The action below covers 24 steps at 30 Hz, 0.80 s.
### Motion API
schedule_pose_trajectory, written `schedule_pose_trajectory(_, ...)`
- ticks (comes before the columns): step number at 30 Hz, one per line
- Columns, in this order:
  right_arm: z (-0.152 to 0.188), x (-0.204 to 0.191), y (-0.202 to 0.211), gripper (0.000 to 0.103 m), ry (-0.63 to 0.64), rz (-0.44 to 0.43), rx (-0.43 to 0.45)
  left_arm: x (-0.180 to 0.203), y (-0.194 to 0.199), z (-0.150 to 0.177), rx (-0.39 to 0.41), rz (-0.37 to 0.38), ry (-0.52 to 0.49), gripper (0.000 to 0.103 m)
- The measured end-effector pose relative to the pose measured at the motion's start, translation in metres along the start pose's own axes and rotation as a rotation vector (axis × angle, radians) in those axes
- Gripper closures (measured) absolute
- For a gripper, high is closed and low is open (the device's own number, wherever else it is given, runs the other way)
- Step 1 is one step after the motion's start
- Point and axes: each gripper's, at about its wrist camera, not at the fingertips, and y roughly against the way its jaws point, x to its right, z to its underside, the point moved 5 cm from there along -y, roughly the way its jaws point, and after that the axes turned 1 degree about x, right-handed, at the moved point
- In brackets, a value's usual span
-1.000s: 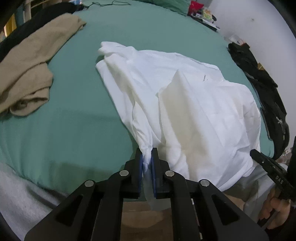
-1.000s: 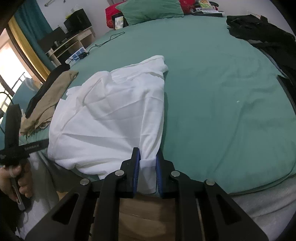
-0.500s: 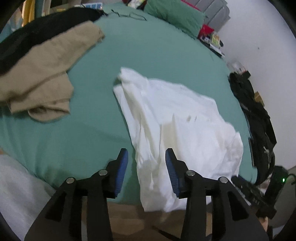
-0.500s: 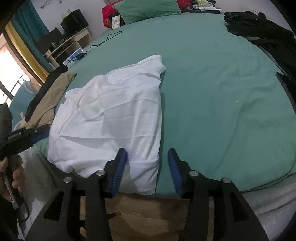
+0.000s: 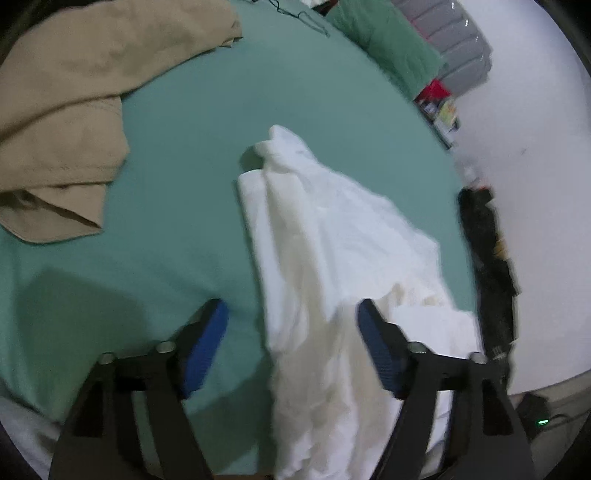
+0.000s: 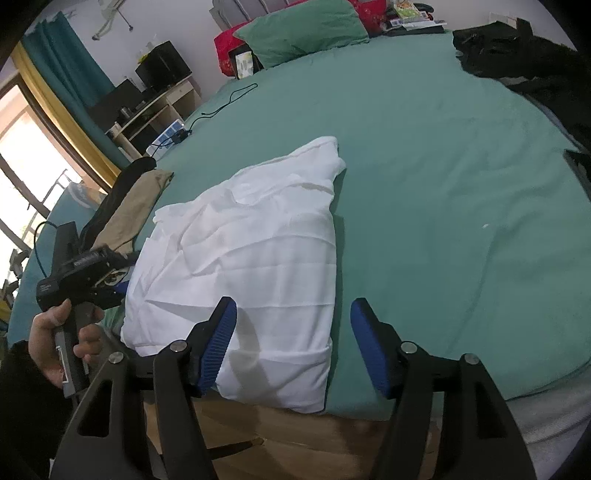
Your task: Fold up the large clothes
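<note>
A white garment point(image 6: 251, 258) lies folded on the green bed point(image 6: 443, 184), its near hem hanging over the bed's front edge. In the left wrist view the same white garment point(image 5: 332, 266) runs from the middle of the bed down between the fingers. My left gripper point(image 5: 291, 325) hovers over its left edge with its jaws opening wide; the cloth lies loose between them, not pressed. My right gripper point(image 6: 293, 317) hangs above the garment's near right corner, jaws also opening, pads clear of the cloth. In the right wrist view a hand holds the left gripper point(image 6: 74, 273) at the far left.
Tan clothes point(image 5: 66, 122) are heaped on the bed's left side, with dark clothing point(image 6: 122, 192) beside them. Black garments point(image 6: 524, 62) lie along the right edge. A green pillow point(image 6: 303, 29) and a black cable point(image 6: 221, 103) sit at the head. Wooden floor point(image 6: 295, 432) shows below.
Both grippers let go of the white garment's near corners and spread their jaws. The left gripper swung and rolled, so the tan clothes now fill its upper left. The cloth settled flat.
</note>
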Motion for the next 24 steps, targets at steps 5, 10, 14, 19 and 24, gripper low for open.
schedule_pose_trajectory(5,0.003,0.008,-0.024,0.039,-0.024,0.002,-0.046,0.008,-0.014,0.013,-0.14,0.295,0.102,0.025)
schedule_pose_trajectory(10,0.003,0.005,-0.034,0.033,0.003,0.016,-0.054,0.049,-0.027,0.037,-0.2,0.179,-0.173,0.025)
schedule_pose_trajectory(14,0.002,0.003,-0.035,0.032,0.0,0.012,-0.058,0.07,-0.033,0.048,-0.204,0.075,-0.335,0.023)
schedule_pose_trajectory(19,-0.005,0.004,-0.027,0.032,-0.022,-0.04,-0.051,0.073,-0.032,0.041,-0.157,-0.015,-0.444,0.023)
schedule_pose_trajectory(24,-0.019,0.004,-0.028,0.032,-0.006,-0.086,-0.045,0.067,-0.027,0.027,-0.093,-0.099,-0.484,0.023)
